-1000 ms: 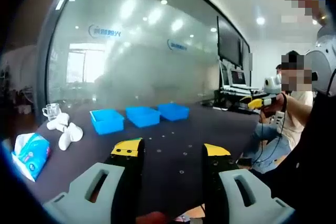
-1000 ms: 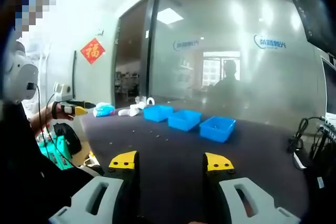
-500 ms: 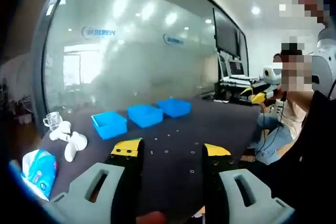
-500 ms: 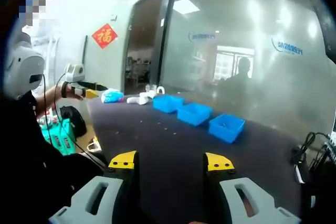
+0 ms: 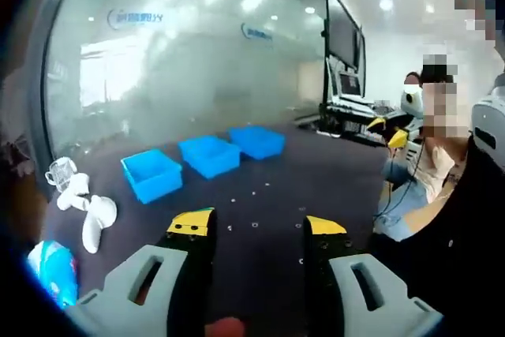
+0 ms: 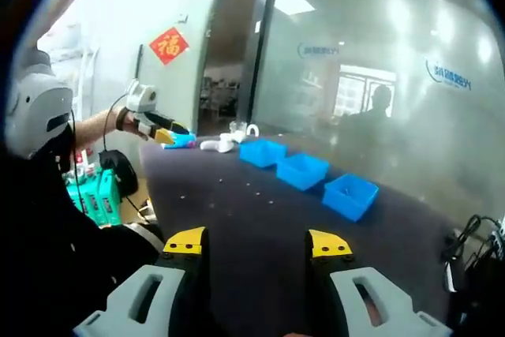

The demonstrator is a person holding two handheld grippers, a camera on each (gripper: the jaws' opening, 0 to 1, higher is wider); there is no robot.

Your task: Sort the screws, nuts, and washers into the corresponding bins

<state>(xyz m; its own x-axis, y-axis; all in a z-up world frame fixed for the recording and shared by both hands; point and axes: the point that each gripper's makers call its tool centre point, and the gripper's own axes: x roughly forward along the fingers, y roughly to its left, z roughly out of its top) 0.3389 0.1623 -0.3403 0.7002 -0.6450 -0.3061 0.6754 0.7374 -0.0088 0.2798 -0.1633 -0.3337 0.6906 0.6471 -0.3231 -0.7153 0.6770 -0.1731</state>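
A: Location of hardware?

B: Small screws, nuts and washers lie scattered on the dark table, nearer the grippers than the three blue bins.

A: Grippers?

B: Left gripper and right gripper both spread, empty.

A: Handling?

B: Likely light, hard, slippery; pinch across the edges.

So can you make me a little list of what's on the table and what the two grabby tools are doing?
table: dark top
bins: three blue bins in a row, apart from each other
small parts: tiny screws, nuts and washers scattered on the table in front of the bins; too small to tell which is which
other things: white objects and a blue packet at one end
left tool: open, holding nothing, above the table
right tool: open, holding nothing, above the table
sorting: no part picked up yet
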